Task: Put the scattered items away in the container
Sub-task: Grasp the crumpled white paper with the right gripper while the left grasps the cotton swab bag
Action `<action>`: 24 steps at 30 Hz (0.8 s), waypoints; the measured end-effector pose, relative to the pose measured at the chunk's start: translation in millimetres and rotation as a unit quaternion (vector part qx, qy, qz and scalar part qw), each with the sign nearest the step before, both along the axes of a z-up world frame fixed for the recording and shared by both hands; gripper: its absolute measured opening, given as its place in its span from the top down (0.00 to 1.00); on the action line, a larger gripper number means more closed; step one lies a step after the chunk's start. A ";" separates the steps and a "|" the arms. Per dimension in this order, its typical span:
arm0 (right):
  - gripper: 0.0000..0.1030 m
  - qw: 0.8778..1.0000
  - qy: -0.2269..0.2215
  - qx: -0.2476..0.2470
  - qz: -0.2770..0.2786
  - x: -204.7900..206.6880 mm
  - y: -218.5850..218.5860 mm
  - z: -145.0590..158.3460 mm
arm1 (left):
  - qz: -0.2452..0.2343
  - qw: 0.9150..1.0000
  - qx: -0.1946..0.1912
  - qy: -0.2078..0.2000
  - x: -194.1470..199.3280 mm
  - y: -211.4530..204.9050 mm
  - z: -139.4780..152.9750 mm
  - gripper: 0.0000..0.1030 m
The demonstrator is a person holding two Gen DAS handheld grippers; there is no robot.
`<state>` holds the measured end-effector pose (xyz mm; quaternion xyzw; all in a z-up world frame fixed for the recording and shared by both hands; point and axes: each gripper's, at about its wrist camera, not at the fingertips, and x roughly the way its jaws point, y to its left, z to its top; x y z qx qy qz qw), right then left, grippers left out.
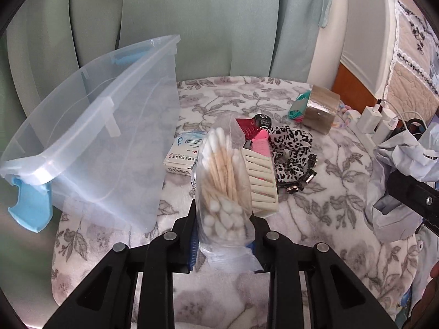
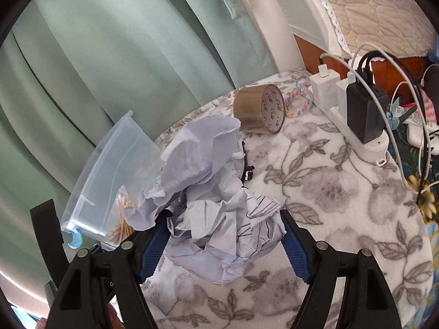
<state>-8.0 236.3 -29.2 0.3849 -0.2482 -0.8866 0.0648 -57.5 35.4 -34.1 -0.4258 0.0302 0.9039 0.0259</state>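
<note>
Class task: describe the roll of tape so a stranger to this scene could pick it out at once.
Start at the floral blanket and go to its far edge, beside the white power strip. The roll of tape lies there on its side: brown and glossy with a printed white core, unlike the pastel braided band behind it.

Beside one clear container (image 1: 90, 126): one cotton-swab bag (image 1: 223, 186), one tape roll (image 1: 321, 109), one medicine box (image 1: 182, 155) (others unclear).

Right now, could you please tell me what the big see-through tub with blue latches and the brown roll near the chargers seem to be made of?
The see-through tub looks like thin moulded plastic, glossy: the curtain shows through its walls and its rim catches highlights. The brown roll appears to be plastic packing tape, shiny, wound on a printed core that is probably cardboard.
</note>
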 end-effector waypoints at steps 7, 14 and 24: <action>0.23 1.000 0.023 0.019 0.002 28.1 -16.4 23.7 | -0.009 1.000 -0.017 0.004 1.3 2.6 -7.2 0.72; 0.23 0.999 0.002 0.041 0.006 38.8 -24.2 15.2 | 0.003 0.999 0.003 -0.048 -5.3 -4.9 -30.1 0.71; 0.23 0.999 -0.021 0.037 0.011 33.0 -22.2 3.5 | -0.016 1.000 0.014 -0.022 6.6 -6.5 -19.2 0.65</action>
